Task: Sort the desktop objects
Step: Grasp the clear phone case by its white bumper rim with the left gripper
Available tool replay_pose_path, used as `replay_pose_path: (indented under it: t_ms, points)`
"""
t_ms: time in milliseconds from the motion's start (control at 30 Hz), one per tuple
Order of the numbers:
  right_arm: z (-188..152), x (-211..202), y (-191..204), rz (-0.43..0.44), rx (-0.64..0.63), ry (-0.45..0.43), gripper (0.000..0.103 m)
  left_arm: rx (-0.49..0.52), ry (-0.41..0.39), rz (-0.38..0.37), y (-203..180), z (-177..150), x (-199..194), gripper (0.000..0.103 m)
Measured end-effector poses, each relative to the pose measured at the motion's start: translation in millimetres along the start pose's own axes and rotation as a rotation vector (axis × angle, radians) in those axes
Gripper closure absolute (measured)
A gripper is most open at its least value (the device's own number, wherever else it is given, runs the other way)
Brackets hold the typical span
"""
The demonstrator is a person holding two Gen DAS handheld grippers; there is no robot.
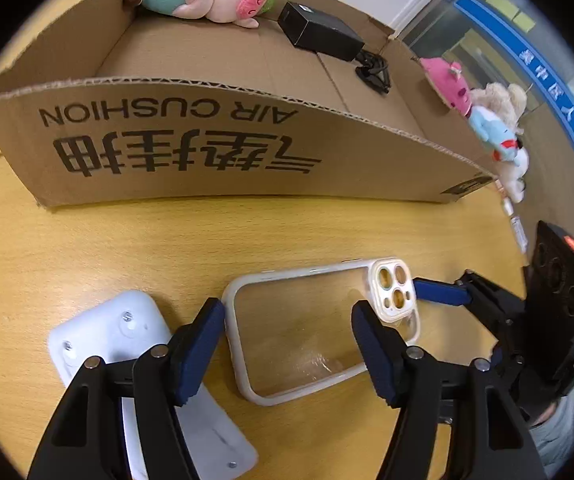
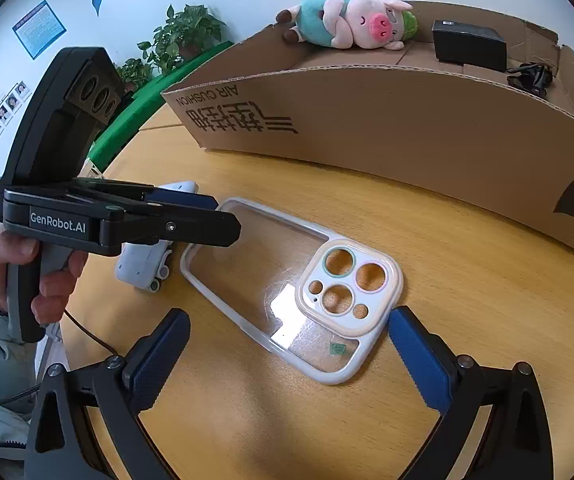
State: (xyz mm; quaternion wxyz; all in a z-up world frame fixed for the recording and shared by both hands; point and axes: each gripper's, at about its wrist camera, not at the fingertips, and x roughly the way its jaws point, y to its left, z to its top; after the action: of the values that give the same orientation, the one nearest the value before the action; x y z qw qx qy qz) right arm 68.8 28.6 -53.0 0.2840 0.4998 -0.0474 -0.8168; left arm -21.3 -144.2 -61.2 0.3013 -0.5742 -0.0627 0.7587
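Cardboard box [image 2: 387,128]: "AIR CUSHION"; left tongs [image 2: 211,220]: "GenRobot.AI", smaller print prob. unreadable.

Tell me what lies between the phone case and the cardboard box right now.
Nothing: between the clear phone case and the near wall of the cardboard box there is only bare wooden table. Both wrist views show that stretch clear.

The left gripper [image 1: 289,344] points steeply down with jaws parted, nothing pressed between them. The right gripper [image 2: 289,354] tilts down likewise, jaws wide apart.
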Motion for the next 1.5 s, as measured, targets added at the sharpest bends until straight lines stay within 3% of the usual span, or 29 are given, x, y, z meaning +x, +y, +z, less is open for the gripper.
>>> replay_pose_path:
  t_ms: [133,367,567,733,867,1000,1133,1200,1500]
  points:
    - [-0.5,-7.9,-10.3,-0.013,0.038,-0.029,0.002,0.022,-0.038,-0.045,-12.4,-3.2,-5.3,0.038]
    - [-4.7,-47.0,-19.7,-0.016,0.063,-0.164,0.002,0.062,-0.134,-0.127,-37.1,-5.1,-19.8,0.038]
    - [-27.0,-74.4,-12.4,-0.004,0.038,-0.253,0.002,0.100,-0.098,-0.178,-49.4,-19.2,-11.3,0.038]
    - [-44.6,-75.9,-6.2,0.008,0.011,-0.224,0.003,0.072,-0.089,-0.187,-45.8,-23.4,-6.8,0.038]
    - [-37.2,-66.3,-26.4,-0.027,0.075,-0.179,0.003,0.018,-0.095,-0.113,-36.2,-6.4,-0.5,0.038]
    - [-17.9,-51.7,-48.1,-0.001,0.127,-0.146,0.003,-0.027,-0.020,-0.049,-26.1,8.8,22.5,0.039]
    - [-6.2,-33.6,-52.1,0.018,0.132,-0.100,0.000,-0.018,-0.027,-0.077,-31.5,11.1,25.8,0.037]
    - [-3.7,-26.4,-51.2,-0.012,0.127,-0.093,0.000,-0.010,-0.032,-0.073,-33.3,9.5,24.5,0.037]
    - [-9.1,-65.4,-40.7,0.022,0.102,-0.237,0.000,0.022,-0.171,-0.195,-39.1,2.8,-17.1,0.037]
